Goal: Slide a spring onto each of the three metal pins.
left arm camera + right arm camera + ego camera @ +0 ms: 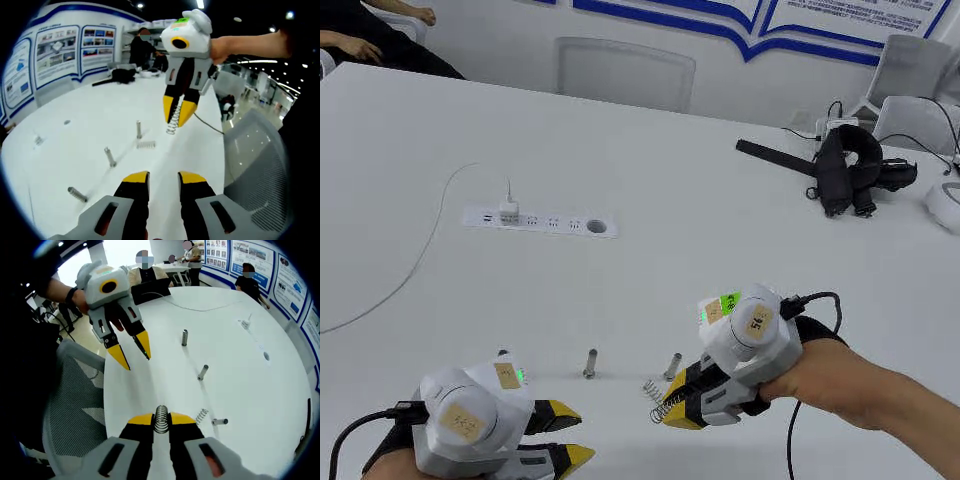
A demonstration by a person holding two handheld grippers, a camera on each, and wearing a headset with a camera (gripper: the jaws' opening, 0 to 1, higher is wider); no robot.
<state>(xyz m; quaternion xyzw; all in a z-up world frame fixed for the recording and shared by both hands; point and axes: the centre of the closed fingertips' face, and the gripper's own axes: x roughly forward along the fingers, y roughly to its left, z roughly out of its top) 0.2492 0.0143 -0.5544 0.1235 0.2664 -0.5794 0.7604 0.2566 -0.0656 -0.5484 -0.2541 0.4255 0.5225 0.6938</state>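
Three metal pins stand on the white table [620,290]. The left pin [76,194] carries a spring. The middle pin [590,362] and the right pin [673,365] are bare. A loose spring [650,387] lies beside the right pin. My right gripper [670,402] is shut on another spring [161,419], held just above the table near the right pin. My left gripper [572,432] hovers open with nothing between its fingers, at the near edge left of the pins.
A white power strip [540,220] with a plugged charger and a thin cable lies mid-table. A black strap device [845,165] sits at the far right. Grey chairs [625,70] line the far edge, and a person's hands rest at the far left corner.
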